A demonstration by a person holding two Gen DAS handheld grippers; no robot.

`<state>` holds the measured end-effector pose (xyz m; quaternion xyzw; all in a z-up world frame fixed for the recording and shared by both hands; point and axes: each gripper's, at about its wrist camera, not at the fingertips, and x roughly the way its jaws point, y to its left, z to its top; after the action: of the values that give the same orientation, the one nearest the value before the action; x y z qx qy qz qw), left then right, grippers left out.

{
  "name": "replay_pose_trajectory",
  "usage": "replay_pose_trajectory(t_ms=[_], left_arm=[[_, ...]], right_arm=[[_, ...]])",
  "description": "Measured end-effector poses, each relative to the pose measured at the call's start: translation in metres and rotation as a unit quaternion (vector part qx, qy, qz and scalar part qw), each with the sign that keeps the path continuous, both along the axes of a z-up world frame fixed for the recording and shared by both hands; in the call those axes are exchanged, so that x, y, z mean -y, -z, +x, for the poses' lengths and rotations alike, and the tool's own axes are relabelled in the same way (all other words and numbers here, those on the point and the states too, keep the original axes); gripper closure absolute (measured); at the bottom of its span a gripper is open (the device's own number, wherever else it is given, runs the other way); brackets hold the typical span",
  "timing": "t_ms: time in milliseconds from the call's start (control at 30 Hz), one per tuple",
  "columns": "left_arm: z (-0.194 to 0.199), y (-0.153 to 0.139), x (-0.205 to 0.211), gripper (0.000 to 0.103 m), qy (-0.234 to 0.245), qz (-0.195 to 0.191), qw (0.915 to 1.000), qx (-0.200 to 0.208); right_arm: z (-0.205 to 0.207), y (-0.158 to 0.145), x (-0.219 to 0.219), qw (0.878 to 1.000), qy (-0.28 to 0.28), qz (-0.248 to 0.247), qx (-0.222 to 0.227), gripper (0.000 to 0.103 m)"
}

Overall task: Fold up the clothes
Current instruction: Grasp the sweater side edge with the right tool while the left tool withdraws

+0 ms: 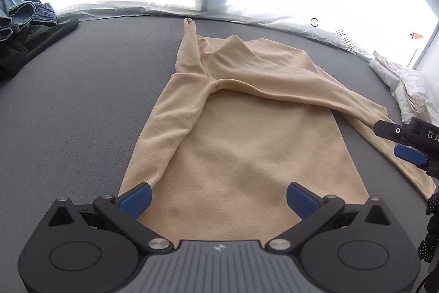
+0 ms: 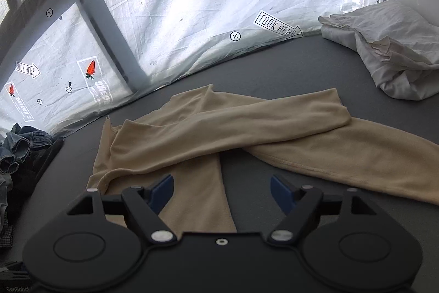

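Both tongs [image 1: 218,200] agape above sweater [image 1: 241,144]

Beige long-sleeved top [image 1: 247,150] spread flat on the grey surface

Soft, fleece-like fabric; one sleeve [image 2: 225,125] is folded across the body [image 1: 241,169], the other sleeve [image 1: 164,125] lies straight along the body's side edge

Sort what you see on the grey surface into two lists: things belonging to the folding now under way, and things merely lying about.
In the job:
- beige long-sleeved top
- left gripper, open
- right gripper, open

Lying about:
- denim pile
- dark garment
- white crumpled cloth
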<state>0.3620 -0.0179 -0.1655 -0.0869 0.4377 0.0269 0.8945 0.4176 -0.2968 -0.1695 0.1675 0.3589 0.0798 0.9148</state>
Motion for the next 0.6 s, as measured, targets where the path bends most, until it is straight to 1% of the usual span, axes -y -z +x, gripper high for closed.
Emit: replay_pose_trajectory(t_ms=[33,67,100,167,233,300,367,400,433,500,600], left_arm=[[-0.004,-0.003,-0.007,0.0,0.0,0.0,1.0,0.005],[-0.008,-0.005,-0.016,0.0,-0.002,0.003,1.0,0.003],[-0.011,-0.006,-0.025,0.0,-0.005,0.006,1.0,0.001],[-0.018,-0.008,-0.043,0.0,-0.01,0.011,0.9999,-0.004],[-0.025,-0.005,-0.062,0.0,-0.016,0.013,0.9997,-0.014],[-0.032,-0.002,-0.081,0.0,-0.018,0.016,0.9994,-0.026],[-0.039,0.001,-0.098,0.0,-0.013,0.023,0.9991,-0.033],[-0.042,0.003,-0.106,0.0,-0.01,0.026,0.999,-0.035],[-0.045,0.004,-0.114,0.0,-0.007,0.03,0.9989,-0.037],[-0.049,0.006,-0.129,0.0,-0.003,0.036,0.9986,-0.04],[-0.053,0.012,-0.146,0.0,0.004,0.04,0.9979,-0.05]], right_arm=[[-0.004,0.001,-0.011,1.0,-0.009,-0.002,-0.004,0.034],[-0.009,0.002,-0.022,1.0,-0.016,-0.007,-0.007,0.038],[-0.014,0.003,-0.032,1.0,-0.021,-0.01,-0.01,0.044],[-0.021,0.006,-0.052,0.999,-0.031,-0.008,-0.016,0.048],[-0.027,0.009,-0.069,0.999,-0.04,0.011,-0.024,0.055],[-0.031,0.012,-0.085,0.998,-0.043,0.027,-0.031,0.055],[-0.035,0.014,-0.105,0.997,-0.054,0.046,-0.043,0.064],[-0.036,0.016,-0.114,0.995,-0.062,0.059,-0.052,0.072],[-0.039,0.018,-0.124,0.993,-0.068,0.071,-0.061,0.077],[-0.044,0.023,-0.144,0.99,-0.082,0.087,-0.074,0.079],[-0.053,0.027,-0.172,0.986,-0.101,0.097,-0.087,0.079]])
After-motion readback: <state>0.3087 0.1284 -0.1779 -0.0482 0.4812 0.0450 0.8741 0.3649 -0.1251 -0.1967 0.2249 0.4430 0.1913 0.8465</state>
